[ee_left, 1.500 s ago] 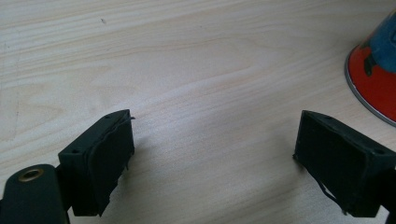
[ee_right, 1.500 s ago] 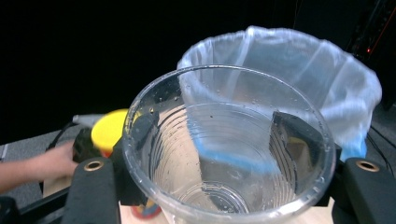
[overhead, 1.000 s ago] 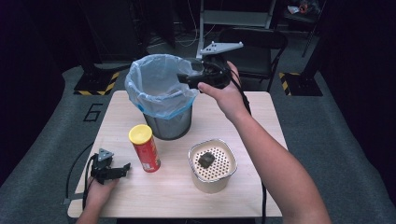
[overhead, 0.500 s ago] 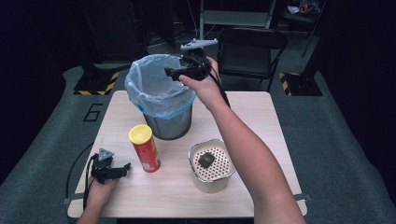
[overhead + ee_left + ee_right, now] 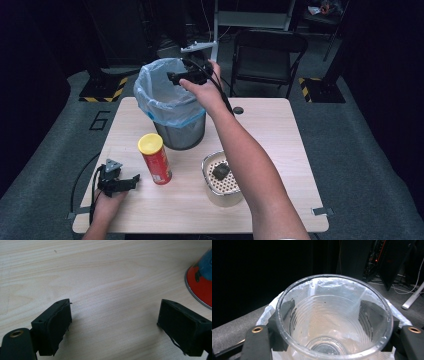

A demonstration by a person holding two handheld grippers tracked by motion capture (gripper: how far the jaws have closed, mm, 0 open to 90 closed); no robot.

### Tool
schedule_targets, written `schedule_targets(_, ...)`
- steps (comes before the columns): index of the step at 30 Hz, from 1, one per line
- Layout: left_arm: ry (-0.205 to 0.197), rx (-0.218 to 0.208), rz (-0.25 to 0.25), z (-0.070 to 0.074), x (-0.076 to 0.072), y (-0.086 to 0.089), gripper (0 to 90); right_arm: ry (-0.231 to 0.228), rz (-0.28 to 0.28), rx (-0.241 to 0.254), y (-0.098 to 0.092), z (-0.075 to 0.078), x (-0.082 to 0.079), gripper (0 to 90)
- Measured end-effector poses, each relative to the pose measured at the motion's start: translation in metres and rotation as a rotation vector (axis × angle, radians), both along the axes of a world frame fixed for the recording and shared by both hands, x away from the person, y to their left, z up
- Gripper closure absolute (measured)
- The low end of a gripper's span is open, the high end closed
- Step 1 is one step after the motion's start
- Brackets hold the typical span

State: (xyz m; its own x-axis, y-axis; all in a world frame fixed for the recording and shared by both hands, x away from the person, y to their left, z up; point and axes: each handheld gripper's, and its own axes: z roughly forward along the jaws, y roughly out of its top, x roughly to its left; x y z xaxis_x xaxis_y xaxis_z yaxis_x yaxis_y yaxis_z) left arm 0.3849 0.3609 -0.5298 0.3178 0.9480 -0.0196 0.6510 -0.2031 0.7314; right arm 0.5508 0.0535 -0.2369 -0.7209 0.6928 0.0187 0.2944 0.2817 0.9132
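My right gripper (image 5: 173, 78) hangs over the open mouth of the metal bin (image 5: 181, 134), which is lined with a pale blue bag (image 5: 159, 100). In the right gripper view a clear plastic cup (image 5: 332, 322) sits between the jaws of that gripper (image 5: 328, 312), mouth toward the camera. Both pads (image 5: 287, 311) lie against its sides. These jaws have just been opening a little, with the cup still between them. My left gripper (image 5: 131, 181) rests open on the wooden table (image 5: 280, 125) at the front left, with nothing between its fingers (image 5: 57, 325).
A red chips can (image 5: 156, 159) with a yellow lid stands in front of the bin, and its base (image 5: 200, 285) is close to my left gripper. A perforated round bowl (image 5: 235, 197) holding a dark lump (image 5: 220, 171) sits under the right forearm. A folding chair (image 5: 265, 50) stands behind the table.
The right hand has carried the cup leftward and slightly down, from beside the bin's right rim to above its mouth. The left hand has not moved.
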Motion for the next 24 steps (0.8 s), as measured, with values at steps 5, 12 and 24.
schedule_targets(5, -0.001, -0.001, 0.001, 0.000, 0.000, 0.000, 11.2, 0.001, -0.003, -0.012, 0.006, -0.003, 0.002, 28.6)
schedule_targets(12, -0.001, -0.001, 0.001, 0.000, 0.000, 0.000, 11.2, 0.028, 0.035, -0.039, 0.010, -0.011, 0.006, 6.8)
schedule_targets(24, 0.027, -0.060, -0.008, 0.004, -0.001, 0.002, 13.6, -0.004, -0.002, -0.050, -0.014, -0.005, -0.008, 8.5)
